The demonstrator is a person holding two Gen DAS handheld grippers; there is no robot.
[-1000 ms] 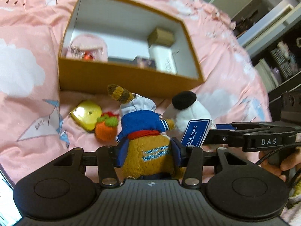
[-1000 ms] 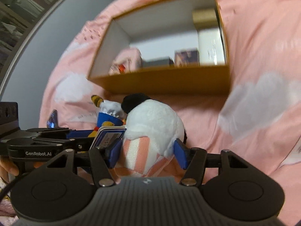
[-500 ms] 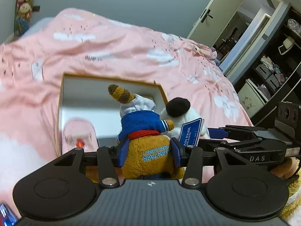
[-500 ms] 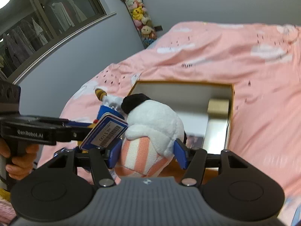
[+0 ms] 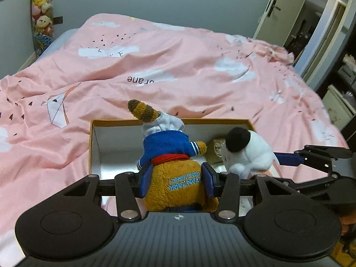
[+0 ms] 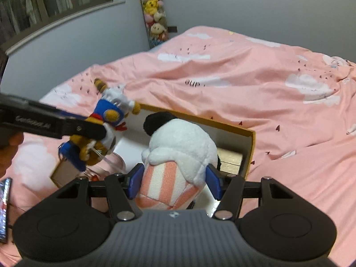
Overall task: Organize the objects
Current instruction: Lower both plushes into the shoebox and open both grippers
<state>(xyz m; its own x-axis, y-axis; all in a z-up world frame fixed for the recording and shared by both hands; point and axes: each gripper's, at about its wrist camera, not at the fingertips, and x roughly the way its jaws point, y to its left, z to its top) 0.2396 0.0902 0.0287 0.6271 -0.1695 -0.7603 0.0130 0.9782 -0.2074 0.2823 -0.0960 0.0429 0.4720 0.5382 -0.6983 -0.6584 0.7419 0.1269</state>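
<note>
The left tongs (image 5: 176, 183) are clamped on the brown body of a plush in a blue jacket (image 5: 171, 155), its striped tail sticking up, and the right tongs (image 6: 173, 181) pinch the pink-striped base of a white plush (image 6: 182, 146) with a black ear. Both toys hang in the air side by side, close together, over the open box (image 5: 94, 138) that sits on the pink bed (image 5: 178, 66). Inside the box I can make out a small tan carton (image 6: 229, 160) at the right end and something pinkish (image 6: 115, 164) toward the left (too hidden behind the toys to name). A phone (image 6: 4, 207) lies on the bedding at the near left. My reading is that this is the carry step: two plushes brought to the box together, not yet set down. The next move, I'd say, calls for lowering each toy into a free patch of the white floor of the box, keeping the two tongs from knocking one another, then letting go only once the plush rests on something. The soft bodies will likely slump and tip on release.
</note>
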